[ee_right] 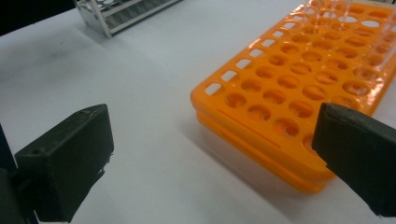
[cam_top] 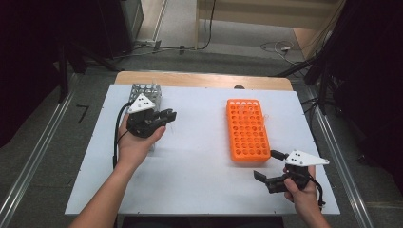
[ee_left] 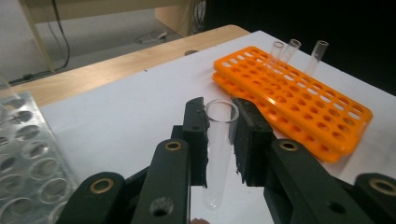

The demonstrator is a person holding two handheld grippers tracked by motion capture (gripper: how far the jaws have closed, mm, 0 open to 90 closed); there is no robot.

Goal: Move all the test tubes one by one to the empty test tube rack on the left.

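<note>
carrying a clear test tube in the left gripper, pinched just below its open rim, hanging between the metal rack and the orange rack. keeping it upright, lining it over a free hole, lowering straight, releasing only once seated. right gripper gaping wide, holding nothing, sitting near the orange rack's near end. tube looking empty, glassy, round-bottomed; three more standing at the far end.
</note>
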